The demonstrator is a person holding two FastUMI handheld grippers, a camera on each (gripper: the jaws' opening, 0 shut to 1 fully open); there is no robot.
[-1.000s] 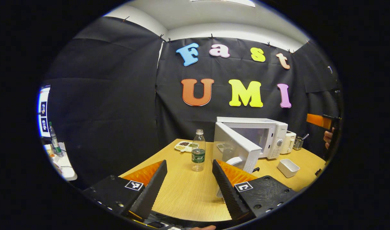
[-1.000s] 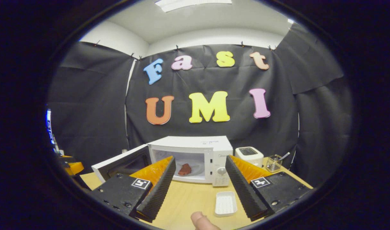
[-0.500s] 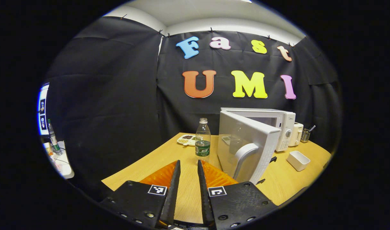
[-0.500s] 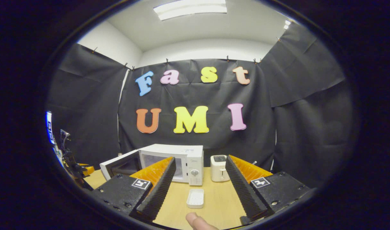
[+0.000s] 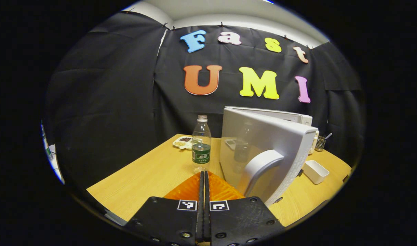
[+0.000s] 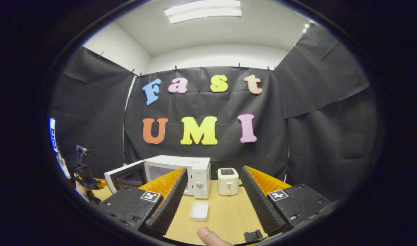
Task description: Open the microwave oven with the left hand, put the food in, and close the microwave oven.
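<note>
Microwave door (image 5: pixel 263 150), right of centre in the left gripper view, has swung nearer; my left gripper (image 5: pixel 204 191) has pinched closed, empty, ready to push. Right gripper (image 6: pixel 213 201) gapes, withdrawn.

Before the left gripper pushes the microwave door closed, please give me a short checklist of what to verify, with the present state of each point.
1. Microwave door open and waiting to be pushed: ok; it stands ajar in both views.
2. Left gripper ready for a push: ok; fingers together, nothing between them.
3. Left gripper touching the door: not ok; it sits low, beside the door handle, apart from it.
4. Food inside the microwave: cannot tell; the cavity is not readable now.
5. Right gripper out of the door's swing: ok; open, empty, well back over the table.
6. Water bottle clear of the door: ok; it stands beside it.
</note>
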